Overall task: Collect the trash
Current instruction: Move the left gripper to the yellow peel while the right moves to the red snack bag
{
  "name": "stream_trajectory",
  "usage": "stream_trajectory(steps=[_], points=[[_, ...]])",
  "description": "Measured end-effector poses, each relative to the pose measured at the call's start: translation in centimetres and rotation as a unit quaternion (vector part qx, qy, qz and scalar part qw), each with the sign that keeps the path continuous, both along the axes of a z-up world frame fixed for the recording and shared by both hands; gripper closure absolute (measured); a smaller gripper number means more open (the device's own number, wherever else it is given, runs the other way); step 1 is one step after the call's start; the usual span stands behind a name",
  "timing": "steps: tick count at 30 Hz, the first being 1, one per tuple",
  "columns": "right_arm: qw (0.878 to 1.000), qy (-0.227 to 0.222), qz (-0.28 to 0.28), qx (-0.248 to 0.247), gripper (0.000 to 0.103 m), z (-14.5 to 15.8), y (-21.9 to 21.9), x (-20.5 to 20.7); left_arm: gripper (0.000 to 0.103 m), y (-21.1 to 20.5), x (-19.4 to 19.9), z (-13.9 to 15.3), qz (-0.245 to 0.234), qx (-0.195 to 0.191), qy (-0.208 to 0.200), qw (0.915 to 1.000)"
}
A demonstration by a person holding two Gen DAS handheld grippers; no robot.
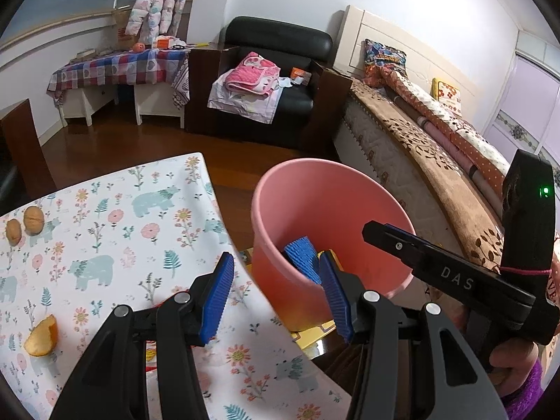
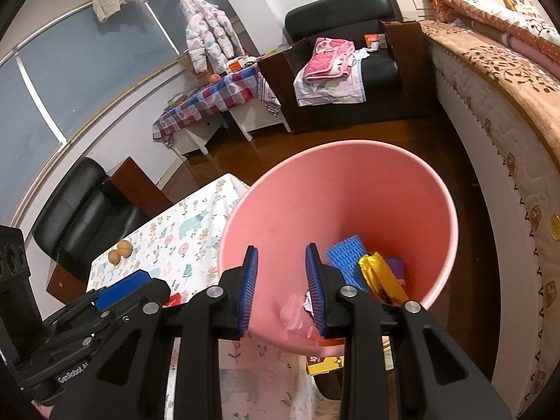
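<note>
over the pink bin (image 2: 350, 189), both grippers (image 1: 276, 294) (image 2: 281, 287) tilt down, jaws spread, empty.

Table: floral bear-print cloth (image 1: 115, 238) covers its top.
Far left edge: two walnuts (image 1: 24, 225), side by side.
Near left edge: orange peel (image 1: 42, 337).

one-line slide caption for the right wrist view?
Right gripper open and empty over the pink bin, blue foam net and yellow wrapper inside.
</note>
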State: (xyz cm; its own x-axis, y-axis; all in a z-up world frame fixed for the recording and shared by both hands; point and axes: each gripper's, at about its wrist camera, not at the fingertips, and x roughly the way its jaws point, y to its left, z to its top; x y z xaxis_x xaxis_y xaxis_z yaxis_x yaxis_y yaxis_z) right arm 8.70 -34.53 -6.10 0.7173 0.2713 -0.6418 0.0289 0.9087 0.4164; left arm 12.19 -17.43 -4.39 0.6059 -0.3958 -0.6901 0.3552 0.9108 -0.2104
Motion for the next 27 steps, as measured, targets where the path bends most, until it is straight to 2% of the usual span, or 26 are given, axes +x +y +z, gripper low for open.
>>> stream_trajectory(steps=[16, 27], points=[[0.999, -0.012, 0.046, -0.015, 0.074, 1.9, 4.1, -1.7, 0.053, 5.6, -2.2, 0.9, 0.038, 0.002, -0.013, 0.9992], [0.996, 0.007, 0.084, -0.008, 0.074, 1.9, 6.7, -2.4, 0.053, 13.9, -3.5, 0.5, 0.103, 0.026, -0.013, 0.9943]])
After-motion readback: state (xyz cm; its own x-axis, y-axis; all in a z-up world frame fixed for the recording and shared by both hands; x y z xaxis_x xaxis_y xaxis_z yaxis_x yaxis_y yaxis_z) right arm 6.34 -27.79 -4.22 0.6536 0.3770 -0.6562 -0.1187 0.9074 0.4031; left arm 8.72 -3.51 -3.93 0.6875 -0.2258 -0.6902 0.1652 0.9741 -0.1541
